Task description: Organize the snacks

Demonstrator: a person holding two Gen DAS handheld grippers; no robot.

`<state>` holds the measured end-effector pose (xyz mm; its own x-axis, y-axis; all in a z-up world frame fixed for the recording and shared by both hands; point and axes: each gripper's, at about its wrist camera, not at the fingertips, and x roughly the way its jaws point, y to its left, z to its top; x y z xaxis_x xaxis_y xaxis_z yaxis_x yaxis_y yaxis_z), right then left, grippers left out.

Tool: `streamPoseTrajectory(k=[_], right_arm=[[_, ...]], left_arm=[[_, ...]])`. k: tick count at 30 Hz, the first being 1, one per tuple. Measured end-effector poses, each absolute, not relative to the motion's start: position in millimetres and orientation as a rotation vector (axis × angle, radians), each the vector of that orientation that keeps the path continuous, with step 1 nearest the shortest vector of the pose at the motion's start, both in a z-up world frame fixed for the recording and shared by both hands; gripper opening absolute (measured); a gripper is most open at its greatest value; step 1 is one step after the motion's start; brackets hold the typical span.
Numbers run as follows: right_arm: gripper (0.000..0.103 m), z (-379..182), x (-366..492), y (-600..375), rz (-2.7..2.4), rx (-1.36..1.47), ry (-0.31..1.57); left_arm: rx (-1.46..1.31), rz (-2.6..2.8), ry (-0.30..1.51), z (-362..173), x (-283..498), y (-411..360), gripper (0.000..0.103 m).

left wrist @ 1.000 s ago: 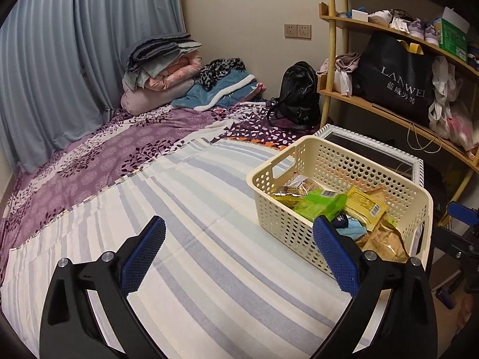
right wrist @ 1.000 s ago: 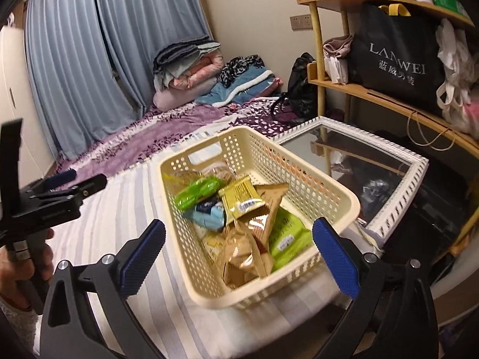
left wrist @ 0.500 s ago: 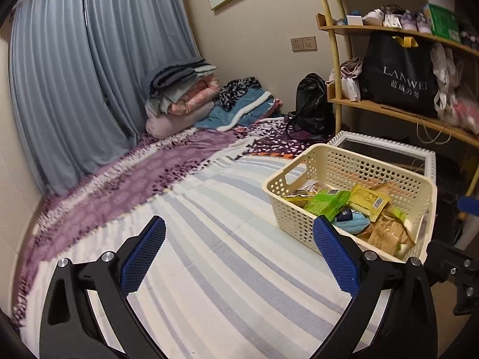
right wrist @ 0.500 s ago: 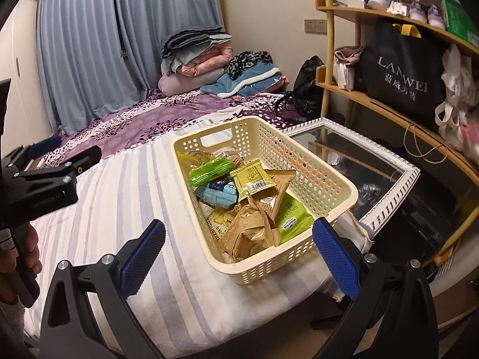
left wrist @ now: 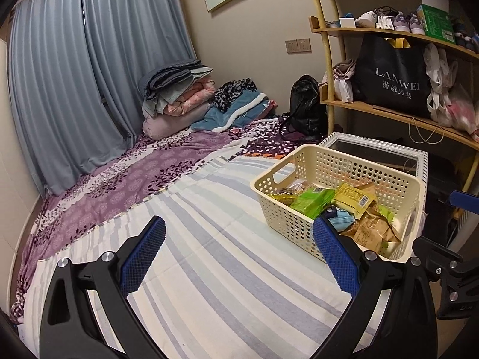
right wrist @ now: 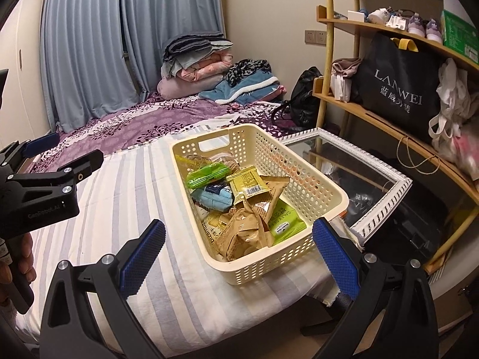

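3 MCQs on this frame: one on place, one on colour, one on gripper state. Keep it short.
1. Where does the basket sit?
A. on the shelf
B. on the striped sheet, at the bed's edge
C. on the floor

2. What colour is the basket?
A. cream
B. blue
C. black

3. What is the state of the right gripper?
A. shut on a packet
B. shut, empty
C. open, empty

Answers:
1 B, striped sheet lies under it.
2 A, cream perforated walls.
3 C, fingers spread wide with nothing between them.
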<state>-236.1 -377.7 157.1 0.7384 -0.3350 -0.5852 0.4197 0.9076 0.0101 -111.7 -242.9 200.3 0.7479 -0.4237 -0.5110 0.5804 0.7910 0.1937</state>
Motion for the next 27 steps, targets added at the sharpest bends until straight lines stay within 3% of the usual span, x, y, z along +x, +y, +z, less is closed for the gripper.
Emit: streamPoseTrajectory(k=[27], right_arm=[[0.098,149.7,-231.0,-377.7,-0.42,0.113,0.644]], left_arm=[[0.495,-0.529,0.49,179.2,-114.6,-262.7,0.1]])
